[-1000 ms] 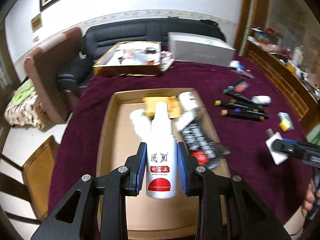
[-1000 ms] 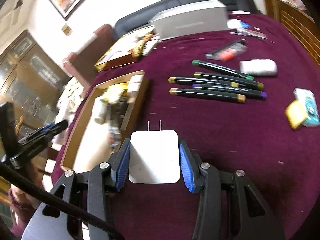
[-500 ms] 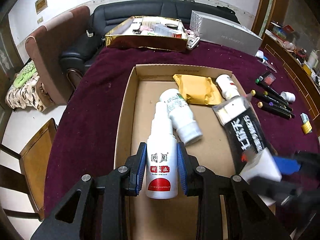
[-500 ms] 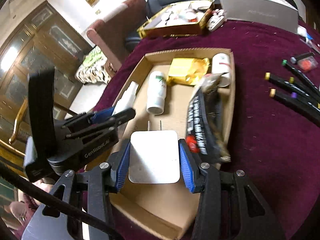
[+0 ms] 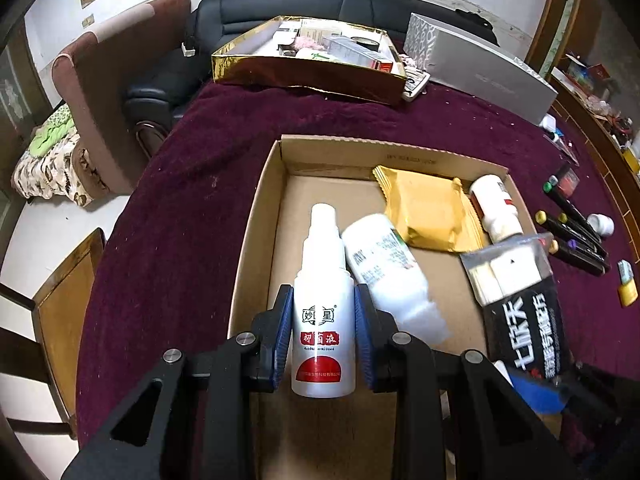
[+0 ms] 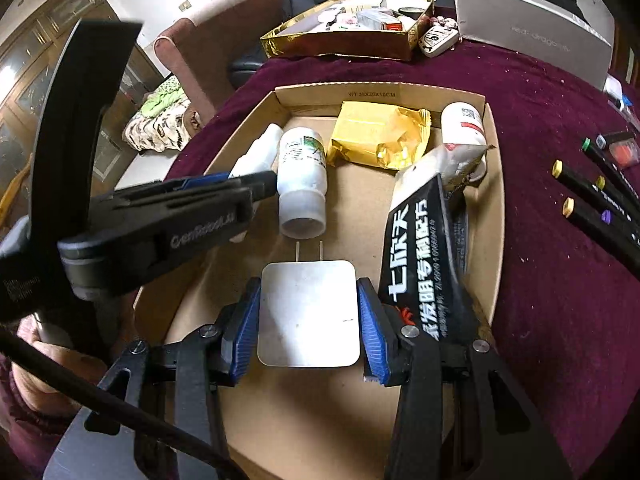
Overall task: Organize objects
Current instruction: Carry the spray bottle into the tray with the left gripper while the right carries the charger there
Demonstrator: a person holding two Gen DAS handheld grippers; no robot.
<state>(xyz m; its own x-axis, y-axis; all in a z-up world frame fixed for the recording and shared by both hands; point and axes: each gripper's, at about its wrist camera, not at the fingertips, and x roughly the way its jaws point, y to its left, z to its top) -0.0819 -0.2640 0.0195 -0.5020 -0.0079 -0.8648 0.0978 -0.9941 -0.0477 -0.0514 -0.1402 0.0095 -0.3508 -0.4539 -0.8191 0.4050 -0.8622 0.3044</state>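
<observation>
Spreading beneath both of your tools, the maroon tablecloth (image 5: pixel 192 216) carries everything else. On it, directly under and ahead of your fingers, sits the open cardboard box (image 6: pixel 248 124). Beyond the box's far wall you see a gold tray (image 5: pixel 308 74) of odds and ends, with a long grey box (image 5: pixel 488 76) to its right.

Inside the cardboard box, a black packet (image 6: pixel 424 264) lies just right of your right fingers, leaning along the right wall. A gold foil pouch (image 6: pixel 380 136) rests at the far end, with a small white bottle (image 6: pixel 464 124) beside it in the far right corner. A white jar (image 6: pixel 302 176) lies on its side ahead of your right fingers and just right of your left ones.

Your left gripper (image 5: pixel 323 332) is clamped on a white spray bottle (image 5: pixel 323 312), nozzle pointing away from you, over the left half of the box. Your right gripper (image 6: pixel 308 316) grips a white plug adapter (image 6: pixel 308 312) by its sides, prongs forward, above the box floor.

Off to the right of the box, dark markers (image 6: pixel 600 200) lie on the cloth.
</observation>
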